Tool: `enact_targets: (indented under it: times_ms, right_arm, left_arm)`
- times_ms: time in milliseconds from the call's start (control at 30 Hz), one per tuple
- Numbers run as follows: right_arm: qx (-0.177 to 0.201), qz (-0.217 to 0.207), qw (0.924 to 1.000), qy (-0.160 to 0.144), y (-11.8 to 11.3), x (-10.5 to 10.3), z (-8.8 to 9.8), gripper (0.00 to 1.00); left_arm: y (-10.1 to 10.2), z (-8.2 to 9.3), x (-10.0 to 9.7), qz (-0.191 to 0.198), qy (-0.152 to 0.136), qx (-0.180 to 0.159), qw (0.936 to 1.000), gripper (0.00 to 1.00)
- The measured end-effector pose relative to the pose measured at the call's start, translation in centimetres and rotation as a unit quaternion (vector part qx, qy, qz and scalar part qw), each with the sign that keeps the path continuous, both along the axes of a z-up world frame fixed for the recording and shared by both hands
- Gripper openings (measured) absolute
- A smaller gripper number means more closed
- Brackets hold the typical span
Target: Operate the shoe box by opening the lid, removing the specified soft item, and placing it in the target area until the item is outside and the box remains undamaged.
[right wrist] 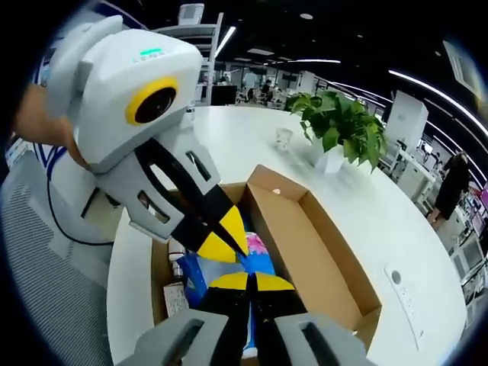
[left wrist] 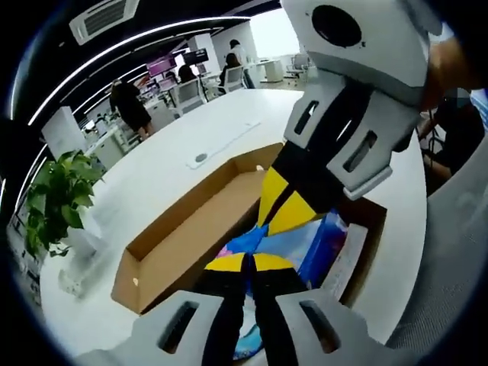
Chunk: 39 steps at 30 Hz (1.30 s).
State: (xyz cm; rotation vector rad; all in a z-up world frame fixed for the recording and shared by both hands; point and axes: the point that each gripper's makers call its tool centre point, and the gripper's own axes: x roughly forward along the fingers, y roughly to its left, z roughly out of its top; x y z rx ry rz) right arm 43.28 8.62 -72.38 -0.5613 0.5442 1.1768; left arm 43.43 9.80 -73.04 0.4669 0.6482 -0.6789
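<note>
While the shoe box (left wrist: 183, 229) lies open on the white table (left wrist: 168, 168), both grippers are held over it. The left gripper (left wrist: 248, 263) and right gripper (right wrist: 250, 282) are seen with jaws pressed together, yellow tips meeting, nothing visibly clamped. The soft blue item (left wrist: 320, 244) lies in the box just beyond the tips. A potted plant (right wrist: 339, 126) stands far past them.

Open office: white table (left wrist: 191, 137), potted plant (right wrist: 339, 126), ceiling light strips (left wrist: 130, 46), desks behind.
</note>
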Motion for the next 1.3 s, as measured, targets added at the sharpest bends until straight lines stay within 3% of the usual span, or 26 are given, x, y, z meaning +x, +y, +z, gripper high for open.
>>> enact_targets:
  times_ms: [367, 867, 1300]
  right_arm:
    - [0.010, -0.016, 0.9998, -0.003, -0.7, 0.2, 0.6, 0.00]
    - [-0.008, -0.027, 0.9992, -0.027, -2.9, 0.9, 0.3, 0.03]
    - [-0.018, -0.010, 0.9983, -0.055, -3.0, 0.8, 0.8, 0.00]
  left_arm:
    - [-0.2, 1.9, 0.1, 0.001, 0.002, -0.017, 0.9998, 0.00]
    - [-0.2, 3.4, -0.2, -0.006, -0.001, -0.029, 0.9996, 0.00]
    - [-0.3, 4.6, -0.5, -0.014, 0.000, -0.040, 0.9991, 0.00]
